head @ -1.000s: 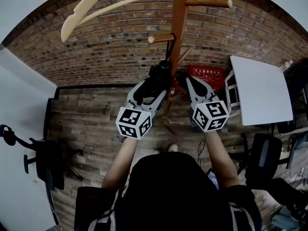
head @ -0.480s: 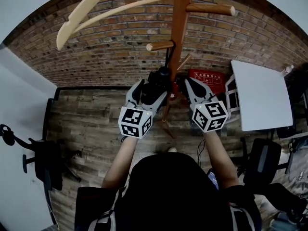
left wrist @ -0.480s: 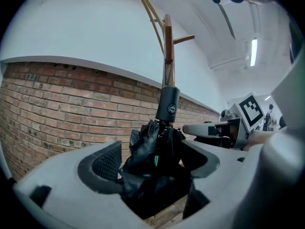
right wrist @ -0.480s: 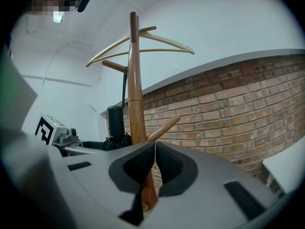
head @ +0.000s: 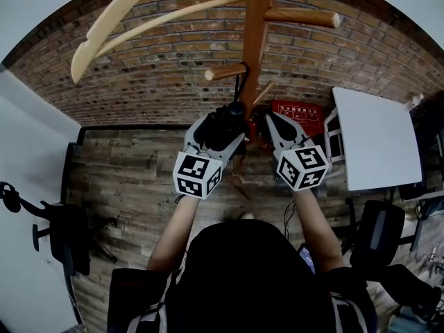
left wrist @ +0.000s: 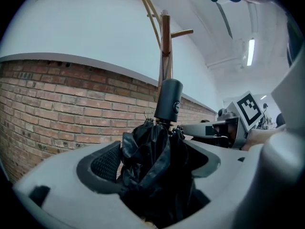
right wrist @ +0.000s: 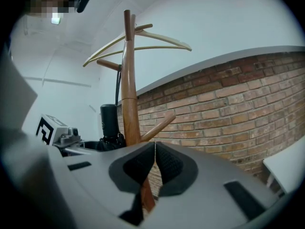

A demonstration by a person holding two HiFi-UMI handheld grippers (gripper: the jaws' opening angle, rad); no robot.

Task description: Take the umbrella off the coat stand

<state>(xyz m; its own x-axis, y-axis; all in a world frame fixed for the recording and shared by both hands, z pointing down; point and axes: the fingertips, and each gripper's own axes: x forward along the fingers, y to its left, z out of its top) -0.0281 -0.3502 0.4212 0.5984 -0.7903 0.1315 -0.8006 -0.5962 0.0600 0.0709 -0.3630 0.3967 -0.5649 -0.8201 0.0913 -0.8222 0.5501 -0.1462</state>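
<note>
Ahead of me the far side is a red brick wall point(head: 139, 68) with a black skirting strip point(head: 132, 125) along its foot. Under me lies a dark plank floor point(head: 125, 179). A red box point(head: 300, 109) with white print sits at the foot of the wall, just right of centre. Further right stands a white table point(head: 378, 130), with a black chair point(head: 378, 231) nearer to me. On my left a black office chair point(head: 66, 234) stands beside a plain white wall point(head: 28, 186). A strip light point(left wrist: 250, 51) glows on the ceiling.
</note>
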